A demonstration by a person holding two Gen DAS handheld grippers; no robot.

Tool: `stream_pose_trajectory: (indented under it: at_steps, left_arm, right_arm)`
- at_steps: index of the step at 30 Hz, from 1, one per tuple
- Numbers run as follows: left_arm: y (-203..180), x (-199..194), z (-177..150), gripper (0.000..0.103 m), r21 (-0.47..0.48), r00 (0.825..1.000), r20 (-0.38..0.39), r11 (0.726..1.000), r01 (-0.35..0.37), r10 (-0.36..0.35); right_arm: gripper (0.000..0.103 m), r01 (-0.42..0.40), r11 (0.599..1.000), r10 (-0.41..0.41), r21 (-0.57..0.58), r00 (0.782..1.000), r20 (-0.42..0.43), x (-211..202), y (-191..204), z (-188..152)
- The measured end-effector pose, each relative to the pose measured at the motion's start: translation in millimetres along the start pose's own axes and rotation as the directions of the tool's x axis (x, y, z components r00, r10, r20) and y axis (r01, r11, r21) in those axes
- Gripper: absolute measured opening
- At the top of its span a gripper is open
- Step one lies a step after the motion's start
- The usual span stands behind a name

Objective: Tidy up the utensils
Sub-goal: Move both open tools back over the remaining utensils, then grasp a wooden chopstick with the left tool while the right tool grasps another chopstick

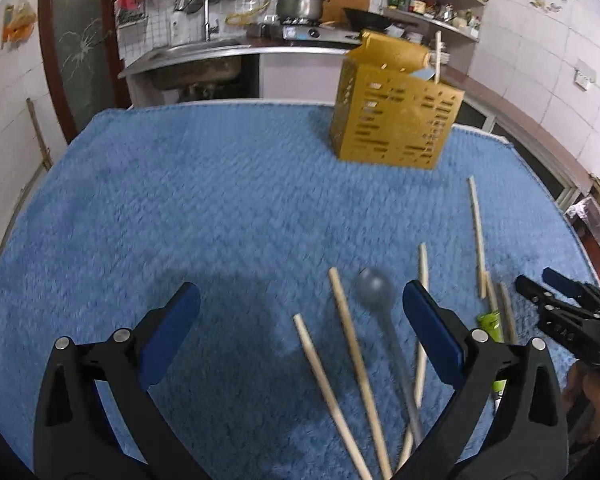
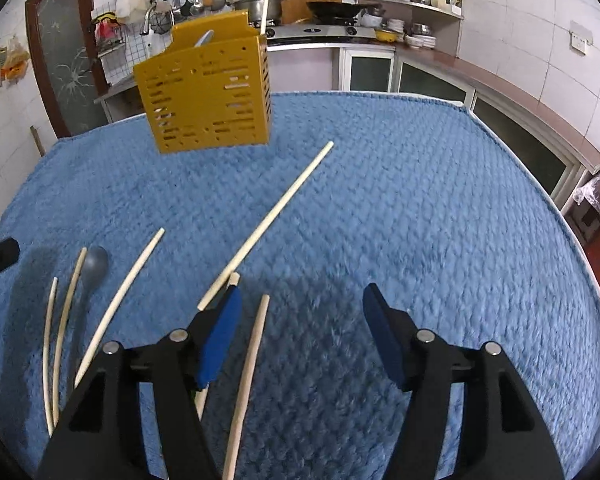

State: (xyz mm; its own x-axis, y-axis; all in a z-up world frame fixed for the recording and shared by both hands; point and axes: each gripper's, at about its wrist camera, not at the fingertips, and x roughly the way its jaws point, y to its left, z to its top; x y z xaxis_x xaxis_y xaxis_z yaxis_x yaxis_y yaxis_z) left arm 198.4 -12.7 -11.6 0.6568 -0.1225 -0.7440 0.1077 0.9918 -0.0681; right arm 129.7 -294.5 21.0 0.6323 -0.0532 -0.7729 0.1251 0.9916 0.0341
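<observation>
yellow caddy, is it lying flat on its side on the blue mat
No, the yellow caddy stands upright at the far side of the blue mat, with a chopstick sticking up out of its top.

I saw a blue knit-textured bench cover [image 2: 380,200], yellow slotted holder [image 2: 204,92], pale wood chopsticks [image 2: 268,220], grey spoon [image 1: 374,290].

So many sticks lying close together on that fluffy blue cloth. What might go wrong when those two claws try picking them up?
The chopsticks lie packed beside the grey spoon, so the open left gripper may catch two at once or nudge neighbours. Thin sticks could sink into the blue towel and slip from the fingers. The right gripper works close by, so the two might bump. The yellow utensil holder looks light and could tip.
</observation>
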Motion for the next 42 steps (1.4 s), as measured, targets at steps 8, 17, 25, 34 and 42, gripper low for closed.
stream_pose_trajectory:
  at_steps: [8,17,25,34,42]
  left_arm:
    - [9,24,-14,0.098,-0.049,0.996,-0.092,0.999,-0.001,-0.004]
    - [8,40,-27,0.096,-0.035,0.989,-0.141,0.998,-0.056,0.05]
    - [11,43,-28,0.067,-0.042,0.982,-0.178,0.997,-0.069,0.06]
    - [0,51,-23,0.053,0.011,0.969,-0.224,0.995,-0.1,0.1]
    - [-12,57,-14,0.02,0.055,0.965,-0.243,0.994,-0.094,0.104]
  right_arm:
    - [0.062,0.02,1.0,-0.02,-0.015,0.999,-0.038,6,6,-8]
    - [0.062,0.024,0.999,-0.025,-0.026,0.998,-0.058,11,9,-14]
    - [0.035,0.021,0.999,-0.024,-0.048,0.997,-0.077,13,16,-11]
    - [0.021,-0.008,0.999,0.003,-0.037,0.991,-0.135,17,19,-5]
    - [0.016,-0.022,0.999,0.017,-0.027,0.983,-0.183,28,20,8]
